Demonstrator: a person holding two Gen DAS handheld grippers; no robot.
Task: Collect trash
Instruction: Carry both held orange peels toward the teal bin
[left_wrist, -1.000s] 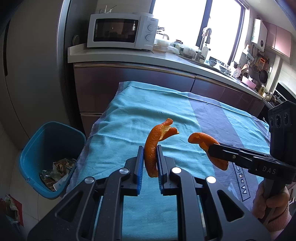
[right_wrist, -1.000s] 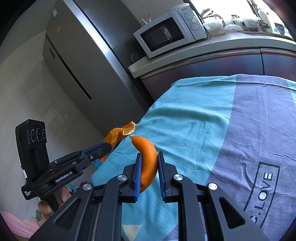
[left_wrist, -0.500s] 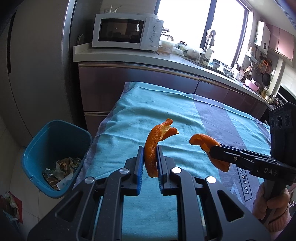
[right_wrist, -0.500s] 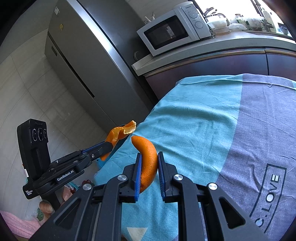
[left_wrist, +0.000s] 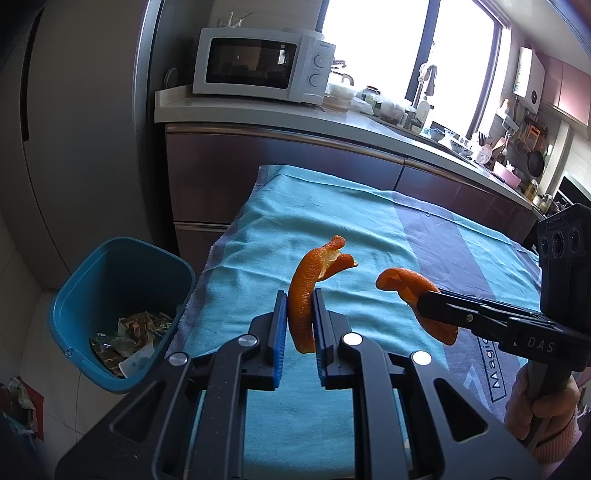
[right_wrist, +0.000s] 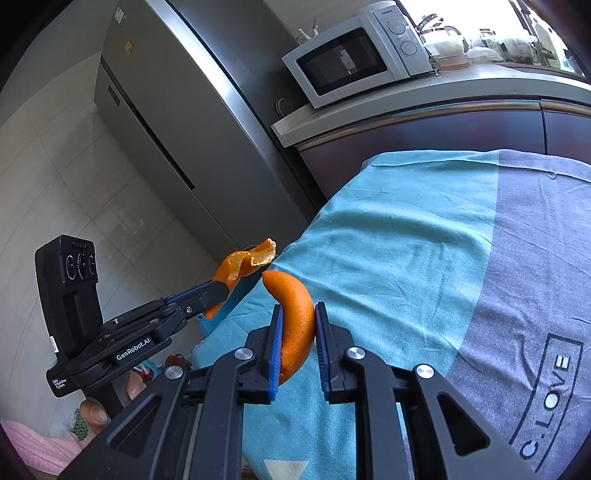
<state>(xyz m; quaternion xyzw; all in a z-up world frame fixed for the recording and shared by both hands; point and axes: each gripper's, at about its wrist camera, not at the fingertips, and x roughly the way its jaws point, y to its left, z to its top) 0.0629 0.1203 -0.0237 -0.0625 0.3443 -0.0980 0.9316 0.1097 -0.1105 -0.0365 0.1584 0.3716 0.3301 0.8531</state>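
Orange peel (left_wrist: 303, 295) sat clamped in the left claw (left_wrist: 300, 325), bin (left_wrist: 79, 302) lower left of it. Right view: curved peel (right_wrist: 295, 314) gripped by the right claw (right_wrist: 297, 347) above the worktop (right_wrist: 424, 240). Carrying step; next, likely release over the bin.

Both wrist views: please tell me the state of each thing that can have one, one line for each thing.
Left tongs: shut on a curled orange peel.
Curled orange peel: held upright above the cloth, torn at the top.
Right tongs: shut on a thick orange peel.
Thick orange peel: held off the cloth, curved.
Blue bin: open on the floor, wrappers at the bottom.
Microwave: door closed.
Teal cloth: spread flat, slightly wrinkled.
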